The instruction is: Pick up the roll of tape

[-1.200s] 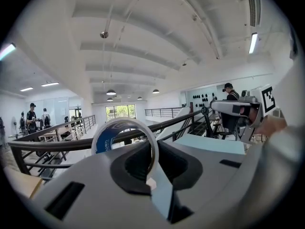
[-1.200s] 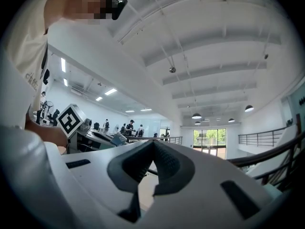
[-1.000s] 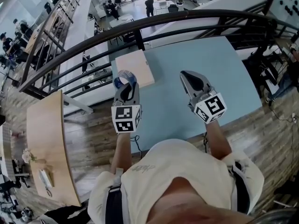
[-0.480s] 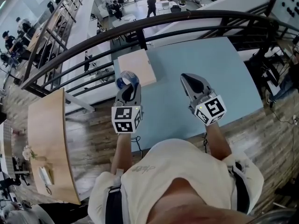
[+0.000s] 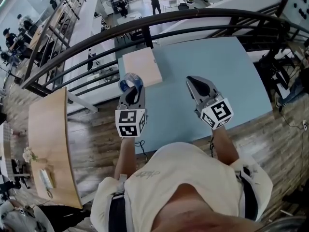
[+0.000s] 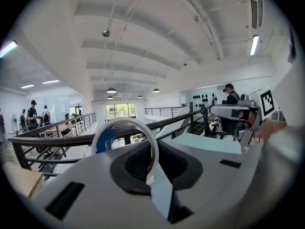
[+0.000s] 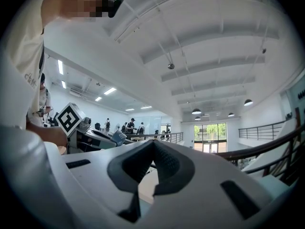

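Observation:
The roll of tape (image 5: 129,82), a white ring with a blue inner core, stands upright in my left gripper (image 5: 131,87), held above the left part of the light blue table (image 5: 227,76). In the left gripper view the tape roll (image 6: 119,136) is pinched on its rim where the jaws meet, so my left gripper (image 6: 151,168) is shut on it. My right gripper (image 5: 197,84) hovers over the table's middle, a hand's width right of the left one. Its jaws (image 7: 151,162) touch at the tips with nothing between them.
A pale wooden board (image 5: 141,67) lies on the table's far left corner, just beyond the tape. A black metal railing (image 5: 159,19) curves past the table's far edge, with a lower floor and people beyond. A curved wooden counter (image 5: 48,144) stands at the left.

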A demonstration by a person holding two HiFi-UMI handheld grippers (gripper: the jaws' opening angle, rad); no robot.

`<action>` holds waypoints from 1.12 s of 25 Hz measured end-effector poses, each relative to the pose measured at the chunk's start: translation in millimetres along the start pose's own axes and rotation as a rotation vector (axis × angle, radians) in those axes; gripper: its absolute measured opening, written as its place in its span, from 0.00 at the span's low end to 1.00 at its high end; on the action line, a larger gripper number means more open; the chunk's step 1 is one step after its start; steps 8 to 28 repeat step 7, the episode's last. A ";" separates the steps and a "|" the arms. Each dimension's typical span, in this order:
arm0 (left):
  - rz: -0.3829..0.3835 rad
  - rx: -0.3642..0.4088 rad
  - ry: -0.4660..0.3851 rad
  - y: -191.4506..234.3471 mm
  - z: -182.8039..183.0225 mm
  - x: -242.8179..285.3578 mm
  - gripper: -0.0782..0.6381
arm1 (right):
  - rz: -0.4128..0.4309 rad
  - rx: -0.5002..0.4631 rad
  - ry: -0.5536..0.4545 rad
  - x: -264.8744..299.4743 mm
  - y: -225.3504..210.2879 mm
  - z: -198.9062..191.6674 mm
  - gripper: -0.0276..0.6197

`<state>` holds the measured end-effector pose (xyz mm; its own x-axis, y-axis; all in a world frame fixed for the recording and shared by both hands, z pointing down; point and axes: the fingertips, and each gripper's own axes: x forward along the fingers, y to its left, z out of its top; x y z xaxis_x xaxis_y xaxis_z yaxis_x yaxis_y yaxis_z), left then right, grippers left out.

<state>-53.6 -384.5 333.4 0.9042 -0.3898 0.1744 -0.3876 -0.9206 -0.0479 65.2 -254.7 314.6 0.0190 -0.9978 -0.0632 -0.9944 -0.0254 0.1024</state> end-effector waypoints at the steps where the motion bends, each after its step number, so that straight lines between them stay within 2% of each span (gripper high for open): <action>1: 0.000 0.000 0.000 0.2 0.0 -0.5 0.19 | 0.002 0.000 0.002 0.3 0.7 -0.2 0.05; 28: -0.002 -0.005 0.008 -4.0 -0.7 -1.7 0.19 | 0.013 -0.001 0.019 -2.9 4.6 -2.2 0.05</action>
